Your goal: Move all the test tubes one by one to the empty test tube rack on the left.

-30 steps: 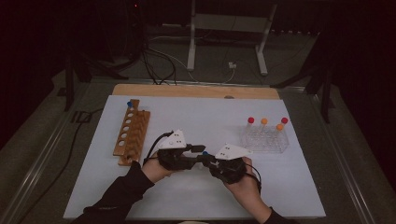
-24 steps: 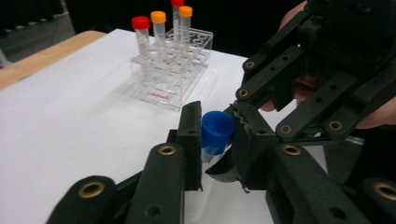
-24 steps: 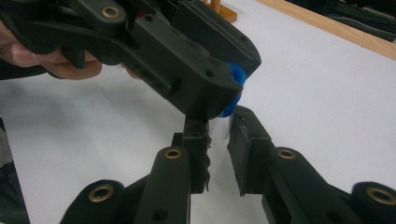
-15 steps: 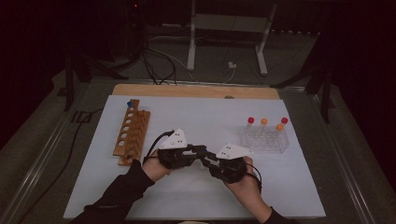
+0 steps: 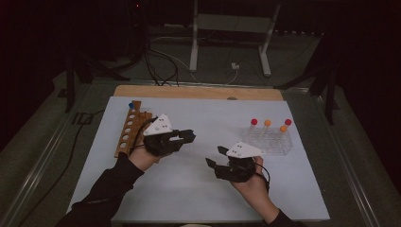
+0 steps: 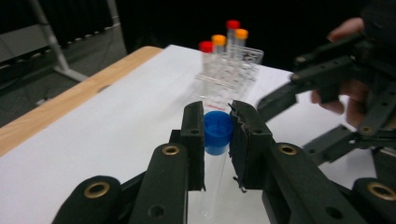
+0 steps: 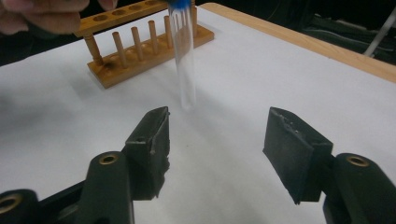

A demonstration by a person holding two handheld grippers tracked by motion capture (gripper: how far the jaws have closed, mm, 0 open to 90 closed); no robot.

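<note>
A clear test tube with a blue cap (image 6: 218, 130) hangs upright between the jaws of my left gripper (image 6: 217, 117), which is shut on it just below the cap. In the high view the left gripper (image 5: 188, 136) is held above the mat beside the wooden rack (image 5: 128, 135). My right gripper (image 5: 213, 157) is lower and to the right, apart from the left one. Its jaws stand wide open (image 7: 215, 140) with nothing between them, and the tube (image 7: 183, 60) hangs a little beyond them in front of the wooden rack (image 7: 140, 51).
A clear plastic rack (image 5: 269, 138) at the right holds several tubes with red and orange caps. A blue-capped tube (image 5: 131, 105) stands at the wooden rack's far end. A wooden strip (image 5: 198, 91) borders the white mat's far edge.
The two grippers were together at the mat's middle; they have parted. The left one lifted up and left with the tube, and the right one opened and drew back right.
</note>
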